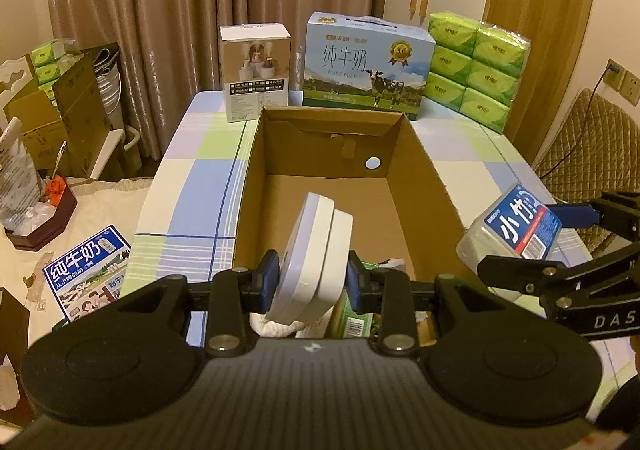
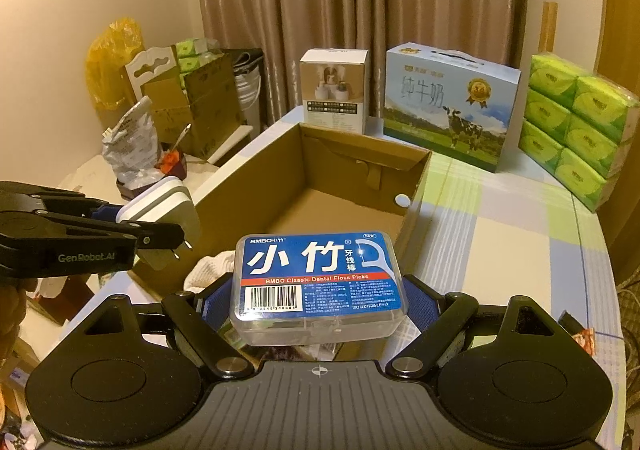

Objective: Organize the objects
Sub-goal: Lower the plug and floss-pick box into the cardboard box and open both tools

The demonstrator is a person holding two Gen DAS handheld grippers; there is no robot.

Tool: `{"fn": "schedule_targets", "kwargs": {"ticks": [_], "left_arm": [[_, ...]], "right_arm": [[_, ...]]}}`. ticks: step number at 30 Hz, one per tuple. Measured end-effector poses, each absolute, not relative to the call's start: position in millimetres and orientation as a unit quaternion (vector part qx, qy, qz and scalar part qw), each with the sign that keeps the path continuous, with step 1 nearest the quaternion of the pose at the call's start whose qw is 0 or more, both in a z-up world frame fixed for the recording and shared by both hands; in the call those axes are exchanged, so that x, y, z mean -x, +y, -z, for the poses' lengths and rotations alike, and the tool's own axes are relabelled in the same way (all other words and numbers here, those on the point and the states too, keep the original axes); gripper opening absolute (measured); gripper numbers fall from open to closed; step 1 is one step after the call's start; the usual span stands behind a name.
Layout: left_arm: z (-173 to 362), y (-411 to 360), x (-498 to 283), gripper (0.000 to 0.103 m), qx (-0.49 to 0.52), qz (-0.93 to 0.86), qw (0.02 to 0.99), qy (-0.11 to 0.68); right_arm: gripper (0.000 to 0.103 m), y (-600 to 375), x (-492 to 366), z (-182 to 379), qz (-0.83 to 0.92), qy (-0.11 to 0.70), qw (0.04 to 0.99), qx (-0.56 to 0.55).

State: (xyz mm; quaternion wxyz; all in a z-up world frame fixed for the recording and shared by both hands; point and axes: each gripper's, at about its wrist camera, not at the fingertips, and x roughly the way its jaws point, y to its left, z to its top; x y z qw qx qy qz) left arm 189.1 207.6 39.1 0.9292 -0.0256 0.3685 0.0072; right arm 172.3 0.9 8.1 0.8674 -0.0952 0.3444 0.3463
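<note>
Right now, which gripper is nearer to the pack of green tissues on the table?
Right. The right gripper, holding the dental floss picks box, is on the tissue pack's side of the cardboard box. The left gripper, holding the white adapter, is farther across.

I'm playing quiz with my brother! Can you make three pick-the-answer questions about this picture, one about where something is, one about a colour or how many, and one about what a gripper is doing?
1. Where does the milk carton stand?
A. inside the cardboard box
B. on the table behind the cardboard box
C. on the floor

2. What colour are the tissue packs?
A. green
B. red
C. black

3. What is the right gripper doing?
A. hanging empty
B. gripping a spoon
C. gripping the floss pick box

Answers:
1 B: it stands on the checked table past the far wall of the cardboard box.
2 A: every wrapper in the stack is bright green.
3 C: the blue-labelled clear box sits clamped between its pads.
</note>
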Motion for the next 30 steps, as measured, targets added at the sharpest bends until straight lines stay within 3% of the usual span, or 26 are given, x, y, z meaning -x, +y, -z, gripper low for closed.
{"fn": "schedule_targets", "kwargs": {"ticks": [18,21,30], "left_arm": [[-18.9,215.0,-221.9,0.03,0.03,0.001,0.922,0.385],[-15.6,215.4,-227.3,0.04,0.028,-0.007,0.924,0.382],[-20.3,223.6,-214.9,0.04,0.05,-0.022,0.925,0.375]], "right_arm": [[0.084,17.8,-198.9,9.8,-0.345,0.358,0.862,0.097],[0.084,16.9,-200.9,11.5,-0.343,0.362,0.862,0.095],[0.084,13.2,-201.0,15.1,-0.344,0.37,0.859,0.087]]}}
